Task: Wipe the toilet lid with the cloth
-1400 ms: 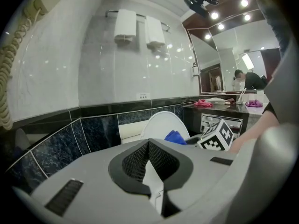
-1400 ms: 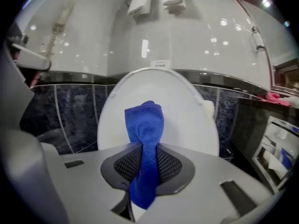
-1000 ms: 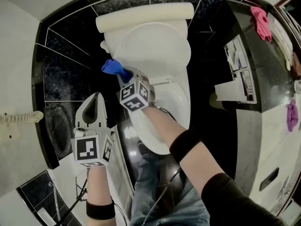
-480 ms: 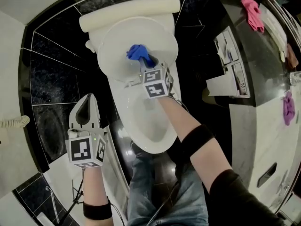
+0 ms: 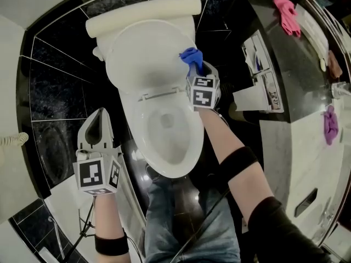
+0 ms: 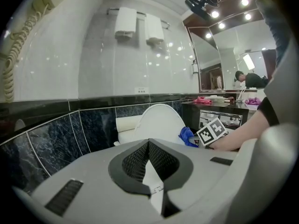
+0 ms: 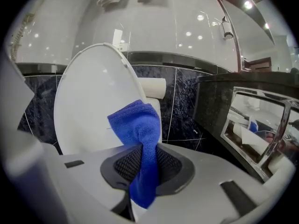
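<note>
1. Blue cloth (image 5: 191, 56) is pinched in our right gripper (image 5: 196, 69). Its fingers (image 7: 79, 181) are drawn narrow on the fabric. In the right gripper view a strip of the cloth hangs down between them, and a bunched end stands out past the tips.
2. We hold that bunched end at the right-hand rim of the toilet lid (image 5: 145, 53), which stands raised against the pale cistern (image 5: 142, 15). From the right gripper view the cloth overlaps the lid's edge. We cannot tell whether it presses on the surface.
3. Our left gripper (image 5: 101, 114) hangs well apart from the lid, to the left of the open bowl (image 5: 164, 130) and over the dark tiled floor (image 5: 57, 92). Its fingers (image 6: 93, 181) are closed together with nothing held between them.
4. From the left gripper view we see across to the lid, the cloth and the marker cube (image 6: 214, 130) on the right gripper, with our forearm behind it.
5. On the right of the head view runs a dark tabletop (image 5: 307, 81). A pink cloth (image 5: 286, 12) lies near its far end and a purple cloth (image 5: 329, 125) lies nearer us.
6. On the pale wall above the toilet, two white towels (image 6: 138, 24) hang from a rail. A coiled cord (image 6: 14, 45) runs down the wall at the left.
</note>
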